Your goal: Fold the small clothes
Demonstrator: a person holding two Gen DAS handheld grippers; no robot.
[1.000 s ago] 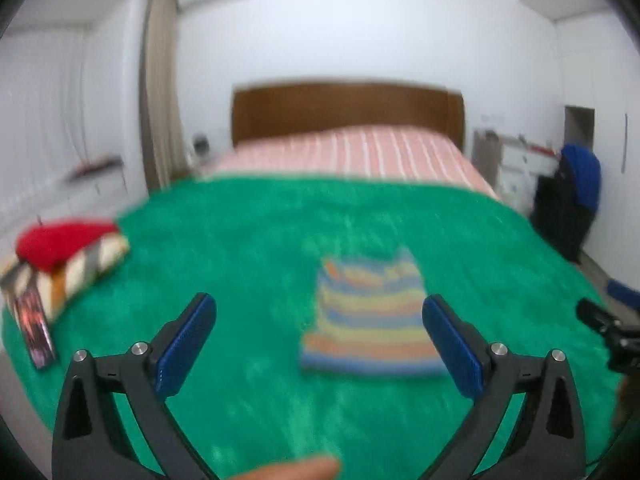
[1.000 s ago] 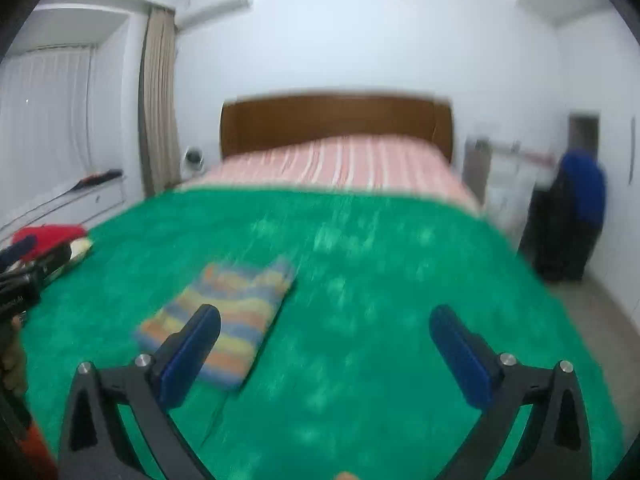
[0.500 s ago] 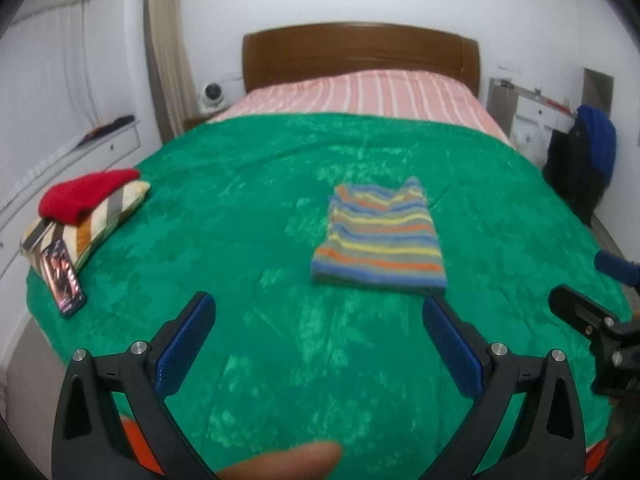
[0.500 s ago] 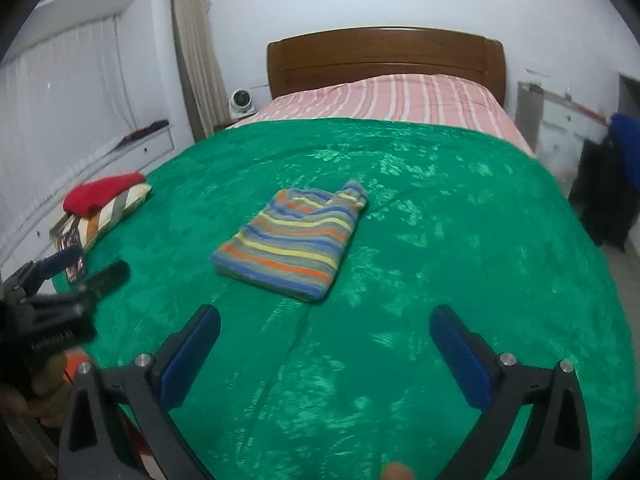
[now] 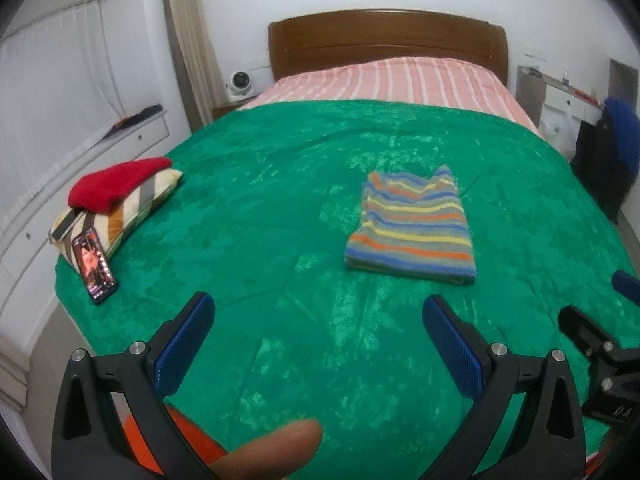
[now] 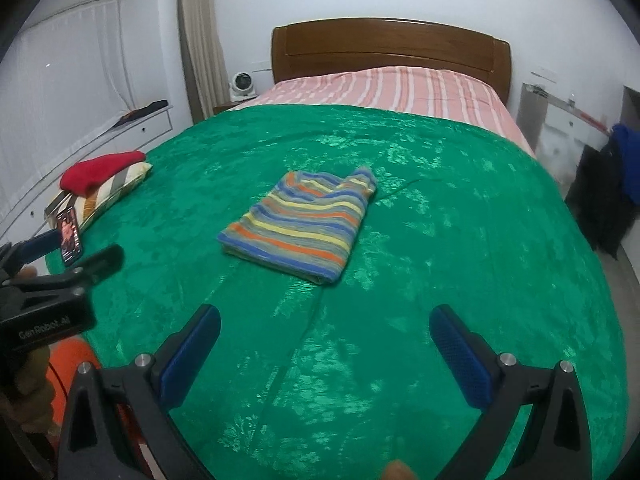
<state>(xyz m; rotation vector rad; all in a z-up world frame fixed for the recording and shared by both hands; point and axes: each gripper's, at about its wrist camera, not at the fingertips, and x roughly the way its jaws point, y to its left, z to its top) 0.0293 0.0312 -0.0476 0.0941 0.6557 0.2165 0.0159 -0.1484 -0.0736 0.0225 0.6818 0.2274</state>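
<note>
A striped garment (image 5: 412, 226), folded into a neat rectangle, lies flat on the green blanket (image 5: 260, 208); it also shows in the right wrist view (image 6: 302, 228). My left gripper (image 5: 318, 312) is open and empty, held above the blanket's near edge, well short of the garment. My right gripper (image 6: 324, 324) is open and empty, also near the front edge, apart from the garment. Each gripper shows at the edge of the other's view: the right one (image 5: 596, 344), the left one (image 6: 52, 276).
A red garment (image 5: 116, 184) rests on a striped pillow (image 5: 116, 216) at the left edge, with a phone (image 5: 94, 264) beside it. A wooden headboard (image 5: 388, 46) and pink striped bedding (image 5: 400, 80) lie beyond. Dark clothes (image 5: 608, 160) hang at the right.
Both grippers have pulled back and risen from the bed, so the folded garment sits farther away. Both stay open and empty.
</note>
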